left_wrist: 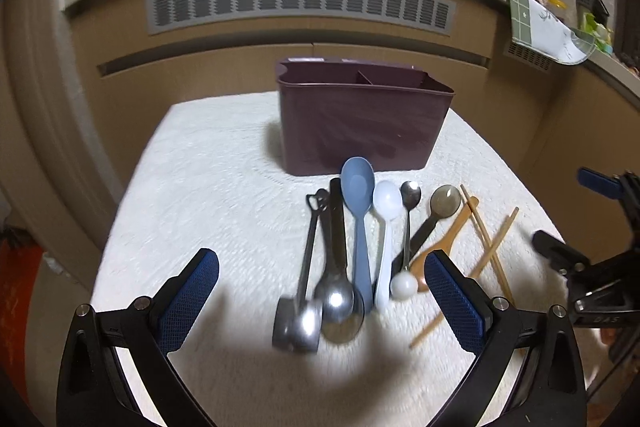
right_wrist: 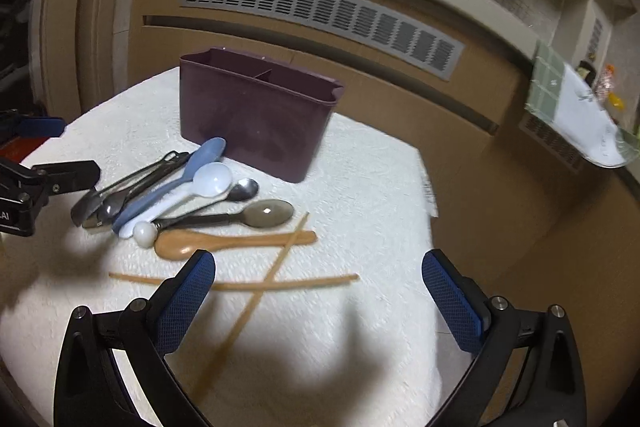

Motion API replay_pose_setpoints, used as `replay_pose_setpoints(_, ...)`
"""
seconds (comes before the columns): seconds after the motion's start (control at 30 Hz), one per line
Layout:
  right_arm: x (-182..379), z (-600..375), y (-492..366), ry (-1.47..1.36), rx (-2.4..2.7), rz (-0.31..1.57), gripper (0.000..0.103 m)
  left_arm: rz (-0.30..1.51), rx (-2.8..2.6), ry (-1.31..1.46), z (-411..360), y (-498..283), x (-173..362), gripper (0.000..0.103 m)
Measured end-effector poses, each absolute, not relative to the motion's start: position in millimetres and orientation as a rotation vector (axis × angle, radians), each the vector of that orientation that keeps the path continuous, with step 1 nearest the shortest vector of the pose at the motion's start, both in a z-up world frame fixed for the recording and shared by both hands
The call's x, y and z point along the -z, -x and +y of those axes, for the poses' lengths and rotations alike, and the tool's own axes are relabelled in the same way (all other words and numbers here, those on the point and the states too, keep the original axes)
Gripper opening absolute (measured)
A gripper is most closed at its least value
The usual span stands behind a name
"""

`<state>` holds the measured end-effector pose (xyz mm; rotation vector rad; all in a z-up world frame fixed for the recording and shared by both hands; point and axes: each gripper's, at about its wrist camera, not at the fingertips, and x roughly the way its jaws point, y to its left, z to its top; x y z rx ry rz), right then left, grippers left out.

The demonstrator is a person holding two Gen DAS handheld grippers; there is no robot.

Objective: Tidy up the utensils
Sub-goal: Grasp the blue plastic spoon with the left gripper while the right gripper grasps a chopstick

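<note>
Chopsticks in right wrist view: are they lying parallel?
No, the two chopsticks cross in an X on the white cloth, in front of the wooden spoon.

The holder [left_wrist: 360, 119] is dark plum. The tablecloth [left_wrist: 224, 187] under it is white with a raised, embossed pattern. Among the spoons, one is pale blue [left_wrist: 357, 195], one white [left_wrist: 387, 205], one light brown wood [right_wrist: 224, 242], one smoky translucent grey [right_wrist: 268, 213]. The chopsticks [right_wrist: 280, 281] are tan. Both grippers [left_wrist: 322, 301] [right_wrist: 318, 303] are black with blue, mesh-textured pads [left_wrist: 188, 301].
</note>
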<state>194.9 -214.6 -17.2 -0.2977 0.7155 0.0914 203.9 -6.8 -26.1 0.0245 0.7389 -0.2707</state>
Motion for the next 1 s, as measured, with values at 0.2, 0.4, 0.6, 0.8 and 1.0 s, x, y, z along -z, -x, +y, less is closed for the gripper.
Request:
replay_pose_setpoints(0.2,34.5,-202.0,-233.3,0.274,-0.242,0.814,0.06,0.733,0.193,-0.012,7.7,-233.6,28.4,0.096)
replay_pose_setpoints(0.4,45.0,-225.1,-251.4,0.09,-0.258,0.935,0.047,0.773,0.188,0.087,23.0,-242.7,37.9,0.092)
replay_pose_setpoints(0.6,67.5,-241.5,-243.5,-0.034,-0.233,1.055,0.014,0.771,0.185,0.083,18.0,-236.0,40.9,0.092)
replay_pose_setpoints(0.8,73.7,-234.5,-258.6,-0.044,-0.231,1.051,0.014,0.781,0.221,0.05,7.7,-230.1,40.8,0.086)
replay_pose_setpoints(1.0,73.4,-219.8,-268.4,0.052,-0.244,1.041,0.009,0.791,0.225,0.06,8.7,-231.0,34.8,0.084)
